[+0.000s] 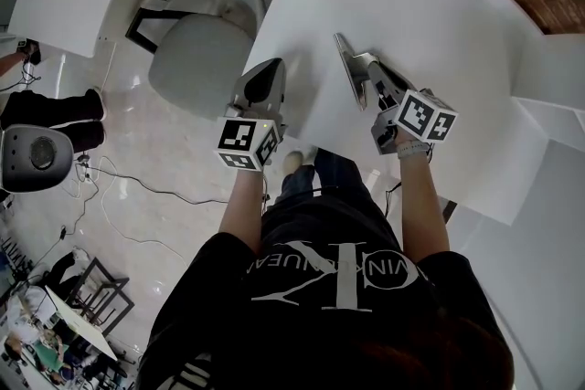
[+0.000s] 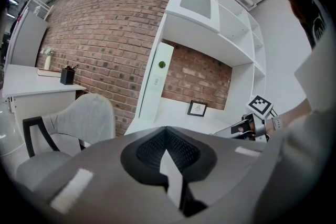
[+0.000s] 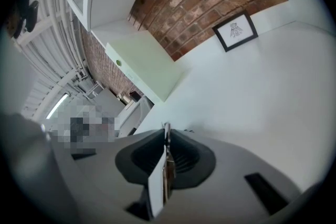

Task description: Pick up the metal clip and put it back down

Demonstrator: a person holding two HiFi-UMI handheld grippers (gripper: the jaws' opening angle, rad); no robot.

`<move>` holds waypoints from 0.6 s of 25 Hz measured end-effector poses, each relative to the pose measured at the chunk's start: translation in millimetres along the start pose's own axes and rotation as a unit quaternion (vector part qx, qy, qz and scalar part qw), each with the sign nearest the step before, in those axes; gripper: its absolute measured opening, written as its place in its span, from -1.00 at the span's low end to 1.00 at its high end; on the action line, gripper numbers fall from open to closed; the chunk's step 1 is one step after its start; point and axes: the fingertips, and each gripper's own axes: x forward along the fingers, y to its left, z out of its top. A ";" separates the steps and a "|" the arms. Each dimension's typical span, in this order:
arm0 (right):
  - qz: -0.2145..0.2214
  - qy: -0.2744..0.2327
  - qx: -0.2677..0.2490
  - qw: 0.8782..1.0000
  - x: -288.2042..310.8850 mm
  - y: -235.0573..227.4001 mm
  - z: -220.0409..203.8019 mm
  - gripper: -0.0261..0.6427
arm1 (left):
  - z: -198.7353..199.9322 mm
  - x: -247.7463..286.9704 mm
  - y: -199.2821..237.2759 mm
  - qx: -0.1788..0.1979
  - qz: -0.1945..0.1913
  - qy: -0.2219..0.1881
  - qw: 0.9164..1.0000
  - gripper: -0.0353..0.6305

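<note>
Left gripper [image 2: 168,136]: jaws together, nothing between them; best kept clear.
Right gripper [image 3: 167,136]: clamped on the metal clip [image 3: 168,164], over the white table [image 3: 262,102].
Advice: probably lower until the clip touches, then open slowly.
Shirt [image 1: 338,274]: big white lettering, only partly legible.
Framed picture [image 3: 236,31]: print too small.

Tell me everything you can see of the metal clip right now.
The metal clip shows only edge-on: a thin, shiny, silvery strip, standing upright, pinched between the shut jaws of the right gripper, its tip poking just past them. It is held over the white table; contact with the surface cannot be told. Its full shape is hidden.
</note>
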 end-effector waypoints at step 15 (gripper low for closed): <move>0.002 0.003 0.023 1.000 2.5 -5.4 -3.9 -0.84 | -1.9 -3.2 1.1 -0.001 0.003 0.001 1.000 -0.86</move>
